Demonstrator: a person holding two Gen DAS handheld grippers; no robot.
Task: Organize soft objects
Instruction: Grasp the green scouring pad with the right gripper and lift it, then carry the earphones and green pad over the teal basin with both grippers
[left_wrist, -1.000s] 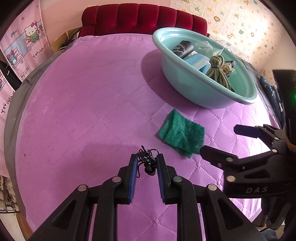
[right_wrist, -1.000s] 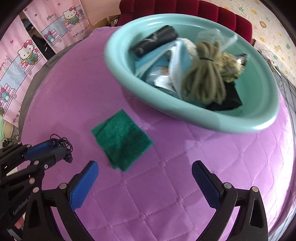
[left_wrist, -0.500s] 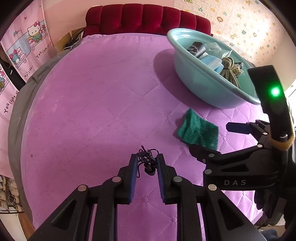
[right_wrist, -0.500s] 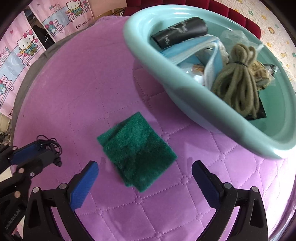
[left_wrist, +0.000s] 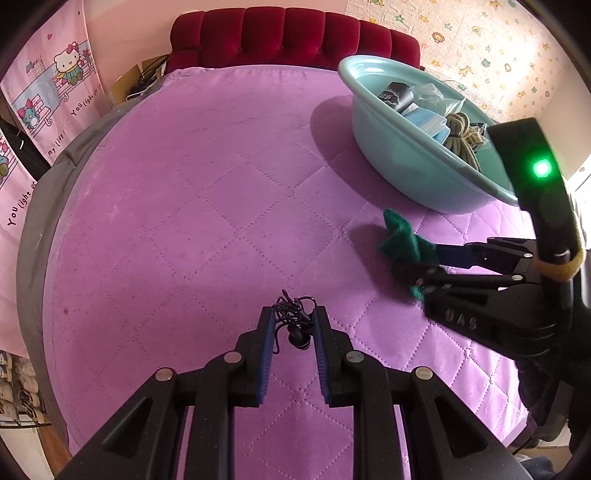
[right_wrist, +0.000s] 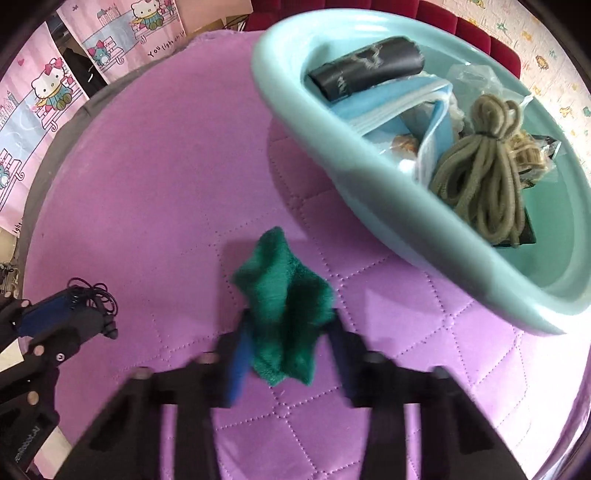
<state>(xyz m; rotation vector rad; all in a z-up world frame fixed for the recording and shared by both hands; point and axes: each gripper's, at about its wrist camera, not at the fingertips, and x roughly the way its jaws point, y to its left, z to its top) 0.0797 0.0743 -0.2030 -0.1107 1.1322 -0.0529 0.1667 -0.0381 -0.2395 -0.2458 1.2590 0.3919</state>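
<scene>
Since a second ago our right gripper (right_wrist: 288, 347) is closing, bunching the cloth (right_wrist: 284, 306) on the purple bed (left_wrist: 207, 206); left gripper (left_wrist: 293, 325) holds earphones (left_wrist: 295, 321) near the basin (left_wrist: 402, 158)

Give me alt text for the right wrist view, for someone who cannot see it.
The right tongs are closing on a crumpled dark green fuzzy cloth bunched between them, over a quilted purple bed cover. Behind it sits a pale teal plastic basin holding a coil of olive rope; at left, the left tongs pinch tangled black earphones.
</scene>
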